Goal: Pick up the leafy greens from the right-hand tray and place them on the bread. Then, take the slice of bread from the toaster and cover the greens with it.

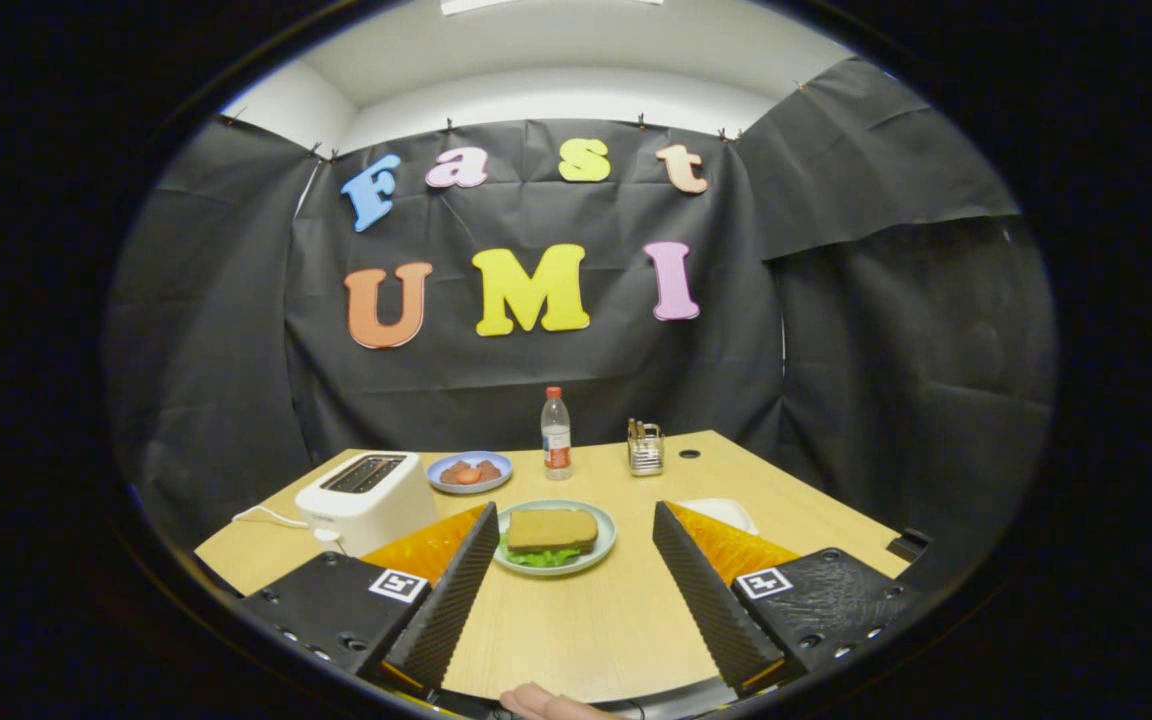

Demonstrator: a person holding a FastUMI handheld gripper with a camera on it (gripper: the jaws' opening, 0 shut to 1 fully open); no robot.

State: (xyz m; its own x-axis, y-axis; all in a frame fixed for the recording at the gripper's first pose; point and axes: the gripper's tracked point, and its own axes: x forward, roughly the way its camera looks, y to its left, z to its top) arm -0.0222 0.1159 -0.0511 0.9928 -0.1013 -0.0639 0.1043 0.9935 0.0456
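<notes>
I find the claw (576,590) standing wide open above the wooden table (586,630), its two fingers spread well apart with bare tabletop between them; it has hold of nothing. Just ahead of the fingers, centred on the gap between them, sits a pale green plate (604,548); on it lies a slice of bread (552,527), lying flat, with leafy greens (539,557) showing from under its near edge; whether a second slice lies beneath the greens I cannot tell. Beyond the left finger stands a white toaster (366,495), its top slots dark; I cannot tell whether anything remains inside them; a white cord (271,518) runs from it across the table. Past the toaster, farther out from the claw, is a blue plate (470,472) carrying reddish rounds of food; I cannot identify them more closely. Straight beyond the green plate, near the far edge of the table, stands a clear bottle (556,434) with a red cap, upright; beside it, toward the right finger's side, a small wire holder (645,448) with items I cannot make out. Behind the right finger's tip a white tray (731,512) shows in part. Below the fingers, at the table's near edge, part of a hand (546,703) is visible.
</notes>
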